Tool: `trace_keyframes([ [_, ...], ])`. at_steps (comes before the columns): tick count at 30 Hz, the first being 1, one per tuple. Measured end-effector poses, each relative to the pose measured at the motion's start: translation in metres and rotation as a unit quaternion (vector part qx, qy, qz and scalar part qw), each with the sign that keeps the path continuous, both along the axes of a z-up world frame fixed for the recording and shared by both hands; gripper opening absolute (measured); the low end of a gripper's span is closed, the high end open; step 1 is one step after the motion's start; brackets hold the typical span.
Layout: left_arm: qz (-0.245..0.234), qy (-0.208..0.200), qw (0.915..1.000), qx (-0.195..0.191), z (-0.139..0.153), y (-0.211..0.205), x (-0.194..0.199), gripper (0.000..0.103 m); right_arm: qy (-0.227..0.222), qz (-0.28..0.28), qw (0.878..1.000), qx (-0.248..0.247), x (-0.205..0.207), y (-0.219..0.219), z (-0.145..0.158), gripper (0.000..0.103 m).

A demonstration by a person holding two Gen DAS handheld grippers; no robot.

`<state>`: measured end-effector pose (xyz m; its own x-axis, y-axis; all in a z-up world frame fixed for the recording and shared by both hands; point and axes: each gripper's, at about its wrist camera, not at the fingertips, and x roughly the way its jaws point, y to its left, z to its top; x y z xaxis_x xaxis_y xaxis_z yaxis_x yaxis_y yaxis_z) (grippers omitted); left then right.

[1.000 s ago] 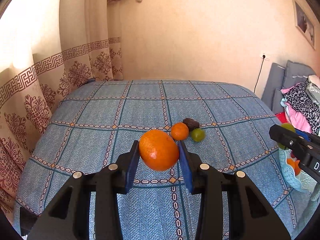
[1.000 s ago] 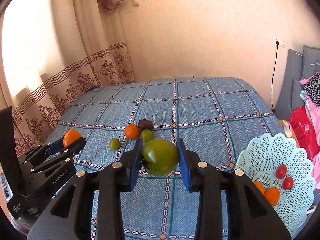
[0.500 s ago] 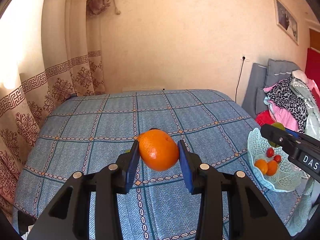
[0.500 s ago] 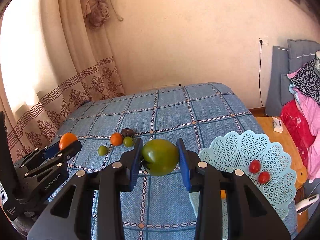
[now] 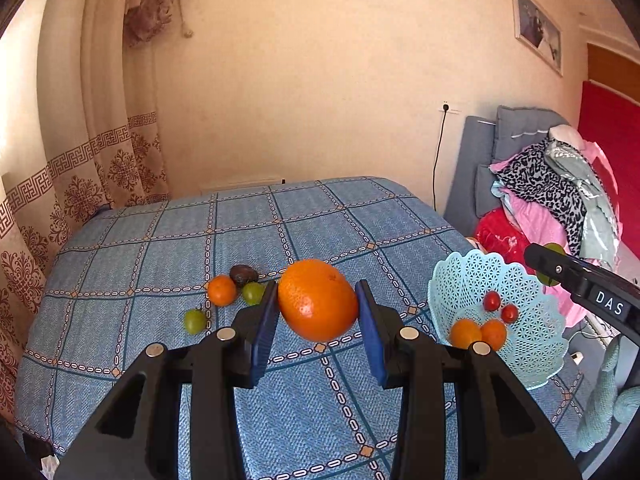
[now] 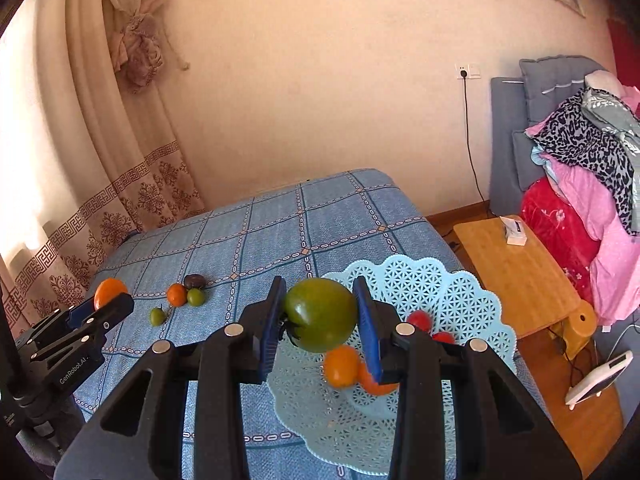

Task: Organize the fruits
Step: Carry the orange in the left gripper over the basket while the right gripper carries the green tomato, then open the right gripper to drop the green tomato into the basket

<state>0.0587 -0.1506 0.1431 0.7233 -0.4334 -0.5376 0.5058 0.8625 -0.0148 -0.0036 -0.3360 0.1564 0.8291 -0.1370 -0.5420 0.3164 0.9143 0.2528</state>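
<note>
Blue checked bedspread (image 5: 120, 264) fills the scene, patterned curtain (image 5: 80, 184) hanging past the bed's left edge. Out toward the left side of the bed, four loose fruits wait: a small green fruit (image 5: 194, 321), a small orange (image 5: 221, 290), a dark fruit (image 5: 243, 274) and another green one (image 5: 253, 293), bunched close together. Centre stage in the left wrist view, the left gripper (image 5: 318, 320) has its jaws pinching a big orange (image 5: 317, 300), lifted clear of the bedspread. Over to the right, the pale blue lattice basket (image 5: 532, 344) sits at the bed's right edge with two orange fruits and two red ones already inside. And the right gripper (image 6: 318, 324), jaws clamped on a green tomato (image 6: 320, 314), hangs directly over the basket's near half in its own view, so it looks the nearer hand and only needs to lower and release. The orange has the basket lying off to its right, so that hand must travel sideways first.
</note>
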Motion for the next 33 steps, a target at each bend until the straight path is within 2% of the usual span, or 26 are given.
trace_keyframes([
  [14, -0.07, 0.018, 0.9974, -0.002, -0.004, -0.058, -0.017, 0.039, 0.028, -0.042, 0.998, 0.029, -0.018, -0.037, -0.023, 0.035],
  [21, -0.121, 0.062, 0.9907, -0.002, -0.019, -0.085, -0.017, 0.039, 0.06, -0.05, 0.996, 0.045, -0.016, -0.048, -0.044, 0.035],
  [33, -0.14, 0.082, 0.9865, 0.021, -0.038, -0.109, -0.018, 0.039, 0.078, -0.055, 0.992, 0.085, -0.015, -0.062, -0.069, 0.035],
])
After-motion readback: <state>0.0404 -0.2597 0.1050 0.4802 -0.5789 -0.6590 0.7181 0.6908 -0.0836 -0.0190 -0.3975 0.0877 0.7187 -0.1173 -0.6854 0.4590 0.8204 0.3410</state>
